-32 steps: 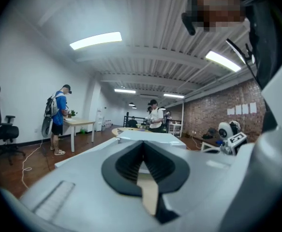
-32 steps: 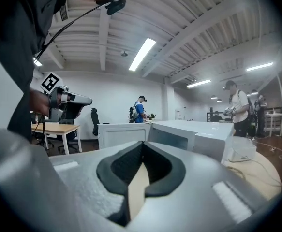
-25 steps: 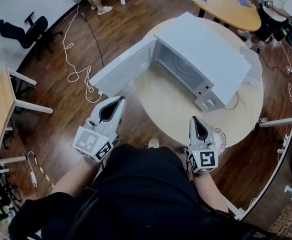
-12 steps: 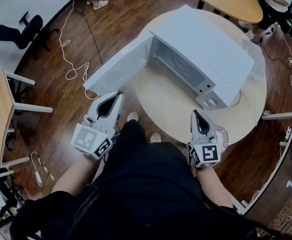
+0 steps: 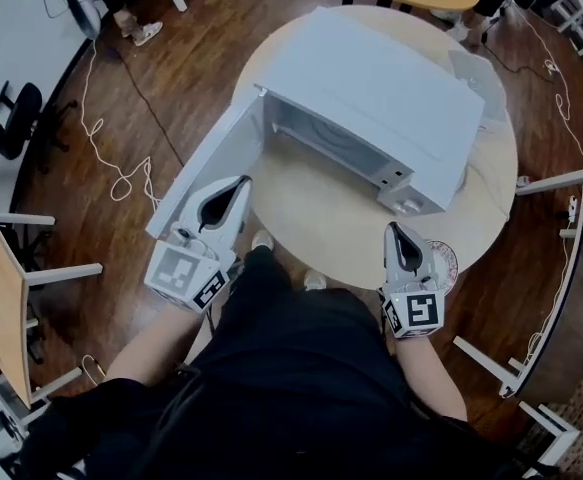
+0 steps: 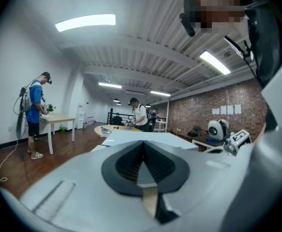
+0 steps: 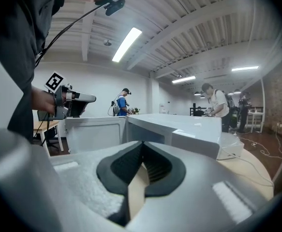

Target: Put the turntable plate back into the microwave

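Note:
The white microwave [image 5: 371,78] stands on a round wooden table [image 5: 321,218], its door [image 5: 206,183] swung open to the left and its cavity [image 5: 326,143] showing. The patterned turntable plate [image 5: 445,264] lies at the table's near right edge, partly hidden by my right gripper [image 5: 391,226], which is shut and empty just left of it. My left gripper [image 5: 241,181] is shut and empty, its tip beside the open door's outer end. In the right gripper view the jaws [image 7: 141,143] face the microwave [image 7: 179,129] and the door [image 7: 92,134].
A white cable [image 5: 111,168] snakes over the wooden floor left of the table. A small wooden table [image 5: 1,308] stands at the far left and another table's white legs [image 5: 551,183] at the right. People stand at tables farther back [image 6: 140,114].
My left gripper has moved forward to the open door's outer end. The right gripper stays by the plate. The head view has shifted, so the table sits higher in it.

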`<state>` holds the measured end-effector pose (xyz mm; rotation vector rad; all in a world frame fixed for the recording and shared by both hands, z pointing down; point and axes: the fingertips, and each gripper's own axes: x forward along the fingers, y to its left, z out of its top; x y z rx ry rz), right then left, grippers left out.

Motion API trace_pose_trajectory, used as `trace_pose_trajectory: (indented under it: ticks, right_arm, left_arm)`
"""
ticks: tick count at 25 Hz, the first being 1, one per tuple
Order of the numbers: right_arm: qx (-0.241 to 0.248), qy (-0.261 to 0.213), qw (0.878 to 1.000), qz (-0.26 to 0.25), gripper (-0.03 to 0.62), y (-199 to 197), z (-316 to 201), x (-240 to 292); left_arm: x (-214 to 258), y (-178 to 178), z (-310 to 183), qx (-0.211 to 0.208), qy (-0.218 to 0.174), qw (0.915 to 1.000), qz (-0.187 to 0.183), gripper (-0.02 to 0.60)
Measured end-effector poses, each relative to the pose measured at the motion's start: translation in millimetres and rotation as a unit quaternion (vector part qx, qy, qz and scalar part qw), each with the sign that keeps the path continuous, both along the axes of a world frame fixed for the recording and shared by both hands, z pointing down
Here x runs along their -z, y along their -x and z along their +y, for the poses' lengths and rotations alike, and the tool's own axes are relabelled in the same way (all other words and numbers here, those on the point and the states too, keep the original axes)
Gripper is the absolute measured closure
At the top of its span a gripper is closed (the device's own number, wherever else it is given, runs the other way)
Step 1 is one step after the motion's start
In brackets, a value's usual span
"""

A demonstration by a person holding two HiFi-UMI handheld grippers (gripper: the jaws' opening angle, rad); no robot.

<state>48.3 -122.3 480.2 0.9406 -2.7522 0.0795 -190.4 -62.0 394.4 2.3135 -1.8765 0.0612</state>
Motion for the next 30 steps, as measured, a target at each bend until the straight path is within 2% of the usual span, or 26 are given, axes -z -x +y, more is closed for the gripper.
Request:
trace_pose_trajectory:
  ticks: [2, 7, 12, 18, 23, 30]
  right_arm:
    - [-0.019, 0.004, 1.0, -0.006, 0.592, 5, -2, 1]
    - [-0.029, 0.009, 0.999, -0.018, 0.592, 33, 3, -2]
    - [-0.071, 0.007, 0.997, -0.019, 0.592, 47, -4, 0]
    - [-0.12, 0.005, 0.993, -0.006, 0.592, 57, 1, 2]
    - [-0.154, 0.003, 0.988, 0.01, 0.592, 59, 13, 4]
    - [-0.22, 0.012, 0.975, 0.022, 0.592, 43, 31, 4]
  left_arm:
    - [8, 2, -16, -0.024, -0.002, 0.9997, 0.0, 0.578]
    - [15, 9, -44, -0.08, -0.002, 0.9968, 0.0, 0.578]
    - [12, 2, -54, -0.156, -0.011, 0.9872, -0.03, 0.578]
    - [6, 3, -63, -0.215, -0.009, 0.9767, -0.003, 0.578]
    - [-2, -5, -65, -0.269, -0.004, 0.9631, 0.016, 0.578]
    - [-9, -15, -75, -0.308, 0.022, 0.9478, 0.079, 0.578]
